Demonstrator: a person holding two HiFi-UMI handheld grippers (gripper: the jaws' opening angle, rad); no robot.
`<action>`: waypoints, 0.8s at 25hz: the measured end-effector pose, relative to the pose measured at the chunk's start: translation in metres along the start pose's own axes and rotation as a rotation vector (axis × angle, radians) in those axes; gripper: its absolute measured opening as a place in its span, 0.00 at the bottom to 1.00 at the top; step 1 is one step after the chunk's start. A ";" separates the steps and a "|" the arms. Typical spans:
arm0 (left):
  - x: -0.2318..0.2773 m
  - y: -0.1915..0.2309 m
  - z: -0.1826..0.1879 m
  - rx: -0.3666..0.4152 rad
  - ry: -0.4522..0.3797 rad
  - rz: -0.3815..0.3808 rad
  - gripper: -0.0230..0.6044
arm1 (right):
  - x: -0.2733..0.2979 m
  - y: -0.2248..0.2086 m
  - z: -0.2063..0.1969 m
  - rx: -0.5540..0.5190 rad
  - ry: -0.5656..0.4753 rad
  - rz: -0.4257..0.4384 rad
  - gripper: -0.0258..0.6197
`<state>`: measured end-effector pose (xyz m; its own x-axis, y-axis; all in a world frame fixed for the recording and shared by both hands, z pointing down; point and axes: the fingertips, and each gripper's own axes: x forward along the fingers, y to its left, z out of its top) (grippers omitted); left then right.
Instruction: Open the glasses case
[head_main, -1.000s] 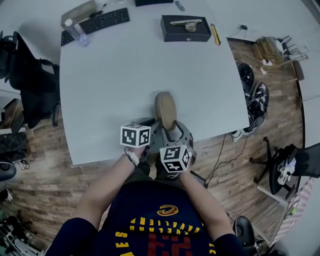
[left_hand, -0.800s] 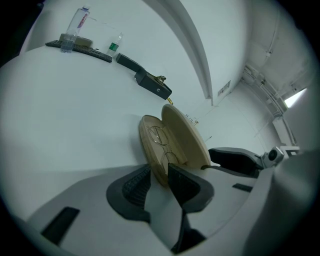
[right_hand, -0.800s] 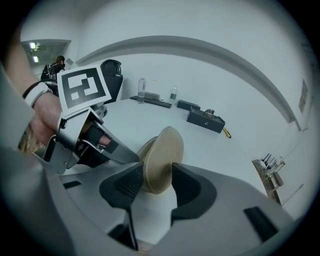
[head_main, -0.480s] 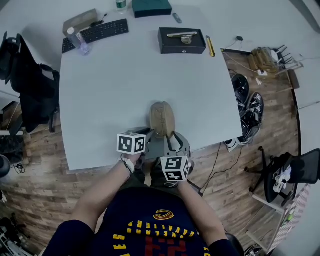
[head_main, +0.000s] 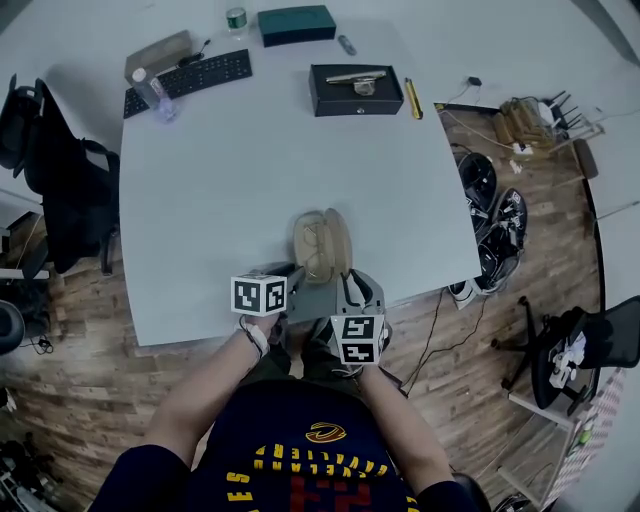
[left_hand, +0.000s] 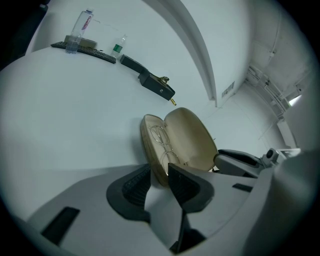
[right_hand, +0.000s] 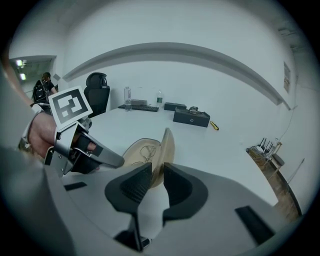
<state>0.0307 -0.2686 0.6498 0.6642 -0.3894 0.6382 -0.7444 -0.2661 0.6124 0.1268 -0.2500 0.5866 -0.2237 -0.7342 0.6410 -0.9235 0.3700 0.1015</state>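
Two grippers are in my hands at the near edge of the pale table (head_main: 200, 200), and the glasses case (head_main: 322, 245) lies open just beyond them.

Far to the left, a dark office chair (head_main: 50, 170) stands beside the table. On the far left corner sit a clear bottle (head_main: 150, 90) and a black keyboard (head_main: 188, 73). A small green-capped bottle (head_main: 235, 18) and a dark green box (head_main: 297, 25) are further along that far edge.

My left gripper (left_hand: 159, 175) is clenched on the near end of the case's lower shell (left_hand: 150, 145), which sits pinched between its dark pads. That shell rests on the table, and a pair of thin wire glasses (left_hand: 162, 142) lies inside it.

The lid (right_hand: 167, 147) rises from the right side of the shell, tilted up and back so the tan lining shows.

My right gripper (right_hand: 156, 170) is just right of the left one, almost touching it. Its jaws have just been closing, and they now grasp the lid's near end, which runs down between the two pads.

Farther right, at the table's far side, a black box (head_main: 357, 90) holds some small metal items, and a yellow pen-like tool (head_main: 413, 98) lies just beside it. Beyond the table's right edge, cables and dark gear (head_main: 500, 210) clutter the wooden floor.
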 end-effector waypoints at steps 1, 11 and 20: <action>0.000 0.000 -0.001 0.000 0.002 0.004 0.23 | 0.000 -0.001 0.000 0.021 -0.004 0.006 0.18; -0.001 0.000 -0.003 -0.015 -0.011 -0.001 0.23 | 0.003 -0.017 -0.009 0.148 -0.019 0.031 0.16; 0.004 -0.001 -0.004 0.022 -0.010 0.016 0.23 | 0.010 -0.031 -0.020 0.234 -0.016 0.052 0.15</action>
<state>0.0341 -0.2660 0.6535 0.6518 -0.4028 0.6426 -0.7561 -0.2792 0.5919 0.1594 -0.2572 0.6047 -0.2764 -0.7273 0.6282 -0.9572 0.2669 -0.1121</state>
